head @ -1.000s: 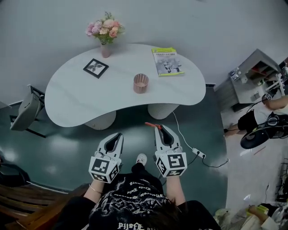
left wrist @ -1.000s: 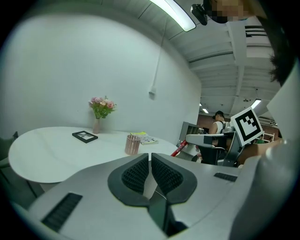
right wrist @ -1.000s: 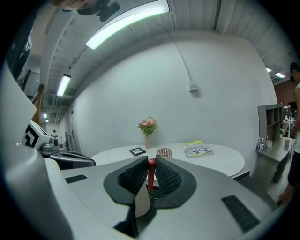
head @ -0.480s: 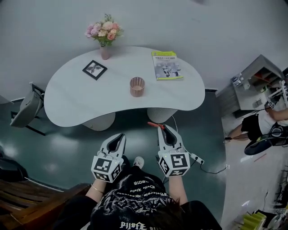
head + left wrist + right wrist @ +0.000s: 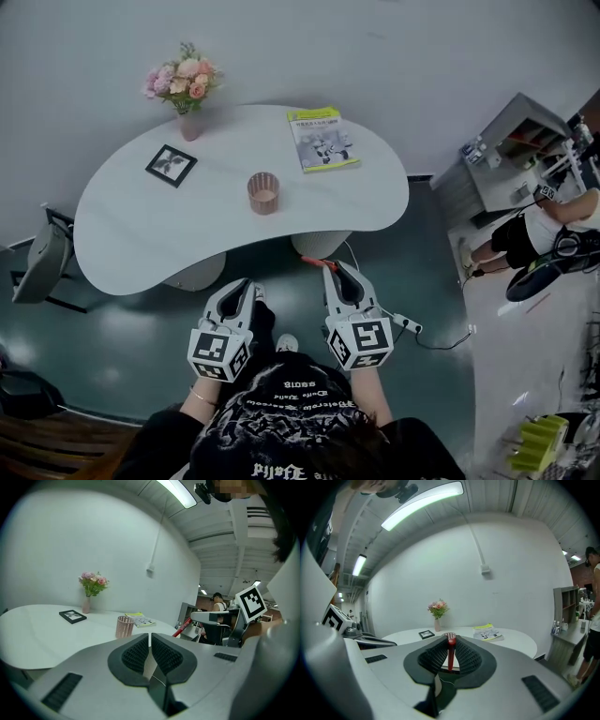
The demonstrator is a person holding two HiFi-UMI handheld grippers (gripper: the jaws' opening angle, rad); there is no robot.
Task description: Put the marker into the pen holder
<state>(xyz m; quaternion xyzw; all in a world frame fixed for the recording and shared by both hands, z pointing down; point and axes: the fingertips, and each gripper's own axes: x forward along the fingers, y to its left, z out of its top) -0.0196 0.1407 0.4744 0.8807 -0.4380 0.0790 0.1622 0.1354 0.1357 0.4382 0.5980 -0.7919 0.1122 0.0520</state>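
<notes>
A red marker (image 5: pixel 317 262) sticks out to the left of my right gripper (image 5: pixel 331 269), which is shut on it just short of the white table's near edge (image 5: pixel 234 246). In the right gripper view the marker (image 5: pixel 451 651) stands upright between the pads. The pink mesh pen holder (image 5: pixel 263 192) stands mid-table, beyond both grippers; it also shows in the left gripper view (image 5: pixel 124 626). My left gripper (image 5: pixel 247 284) hangs level beside the right one, shut with nothing in it (image 5: pixel 150 638).
On the table are a flower vase (image 5: pixel 183 84), a black picture frame (image 5: pixel 172 165) and a magazine (image 5: pixel 322 139). A chair (image 5: pixel 37 261) stands at the left. A power strip with cable (image 5: pixel 405 324) lies on the floor. Shelves (image 5: pixel 511 150) and a person (image 5: pixel 553 225) are to the right.
Both grippers have come forward toward the table's near edge, side by side. The marker stays held in the right gripper. The table now sits further left in the head view.
</notes>
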